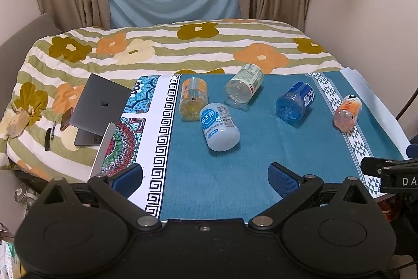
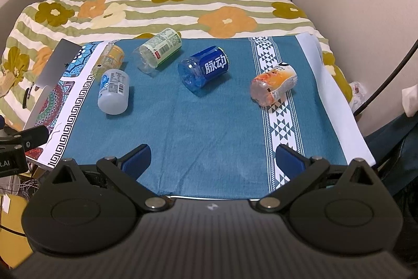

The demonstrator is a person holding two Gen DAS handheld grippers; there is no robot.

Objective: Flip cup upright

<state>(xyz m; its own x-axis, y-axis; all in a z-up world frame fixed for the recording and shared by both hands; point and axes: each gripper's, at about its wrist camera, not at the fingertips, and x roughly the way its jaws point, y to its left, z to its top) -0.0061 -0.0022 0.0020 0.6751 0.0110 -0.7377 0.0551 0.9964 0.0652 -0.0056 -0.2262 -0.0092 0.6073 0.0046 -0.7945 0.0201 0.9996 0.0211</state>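
Several cut-bottle cups lie on their sides on the teal cloth (image 1: 235, 174). A white one with a blue label (image 1: 219, 126) (image 2: 113, 92) is nearest. An orange-yellow one (image 1: 192, 98) (image 2: 108, 62), a clear green-labelled one (image 1: 244, 88) (image 2: 159, 50), a blue one (image 1: 296, 101) (image 2: 205, 71) and an orange-pink one (image 1: 348, 111) (image 2: 274, 84) lie further out. My left gripper (image 1: 206, 181) is open and empty near the front edge, well short of the white cup. My right gripper (image 2: 213, 161) is open and empty, short of the blue cup.
An open grey laptop (image 1: 100, 106) stands at the table's left edge (image 2: 56, 62). A flowered quilt (image 1: 183, 43) covers the bed behind. Curtains and a wall stand beyond. The other gripper's black body (image 1: 392, 174) shows at the right edge.
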